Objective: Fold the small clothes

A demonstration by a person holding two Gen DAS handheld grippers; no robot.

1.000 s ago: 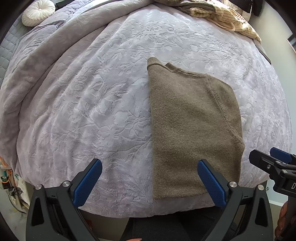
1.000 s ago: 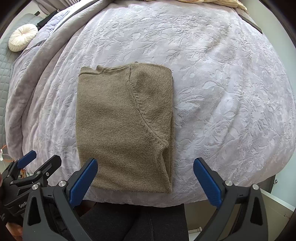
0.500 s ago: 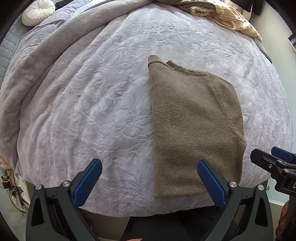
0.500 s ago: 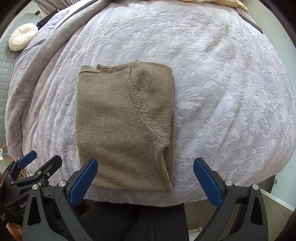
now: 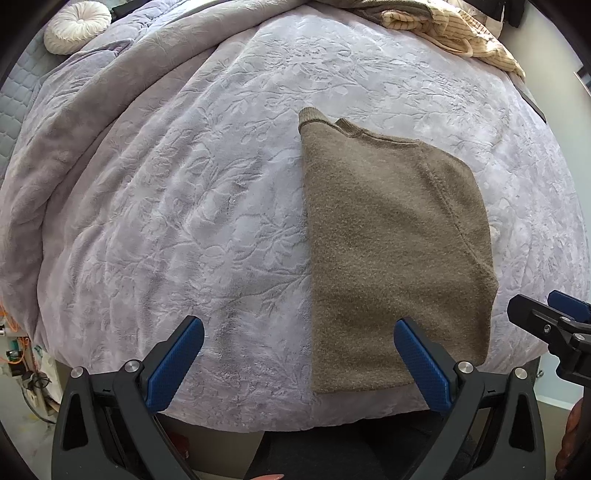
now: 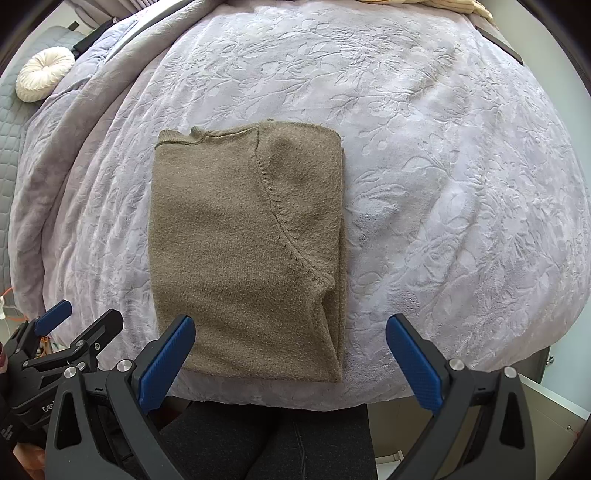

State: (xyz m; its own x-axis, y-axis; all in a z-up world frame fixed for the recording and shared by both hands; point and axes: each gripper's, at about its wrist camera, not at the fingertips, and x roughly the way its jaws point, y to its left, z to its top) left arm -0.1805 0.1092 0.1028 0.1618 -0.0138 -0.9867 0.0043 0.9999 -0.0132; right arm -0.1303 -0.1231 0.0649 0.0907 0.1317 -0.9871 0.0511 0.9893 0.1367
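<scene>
An olive-brown knit sweater (image 5: 391, 251) lies folded into a flat rectangle on the lilac bedspread (image 5: 184, 206), collar at the far end. It also shows in the right wrist view (image 6: 243, 251). My left gripper (image 5: 299, 362) is open and empty above the bed's near edge, its right finger over the sweater's near hem. My right gripper (image 6: 290, 360) is open and empty, straddling the sweater's near right corner. Each gripper shows in the other's view: the right one (image 5: 550, 325), the left one (image 6: 66, 332).
A pile of striped and brown clothes (image 5: 450, 29) lies at the far right of the bed. A round white cushion (image 5: 75, 26) sits at the far left on a grey quilted mat (image 6: 11, 122). The person's dark-trousered legs (image 6: 273, 439) stand against the bed's near edge.
Both grippers have drifted very slightly back, so the sweater sits a touch lower in view. Both stay open and the sweater has not moved.
</scene>
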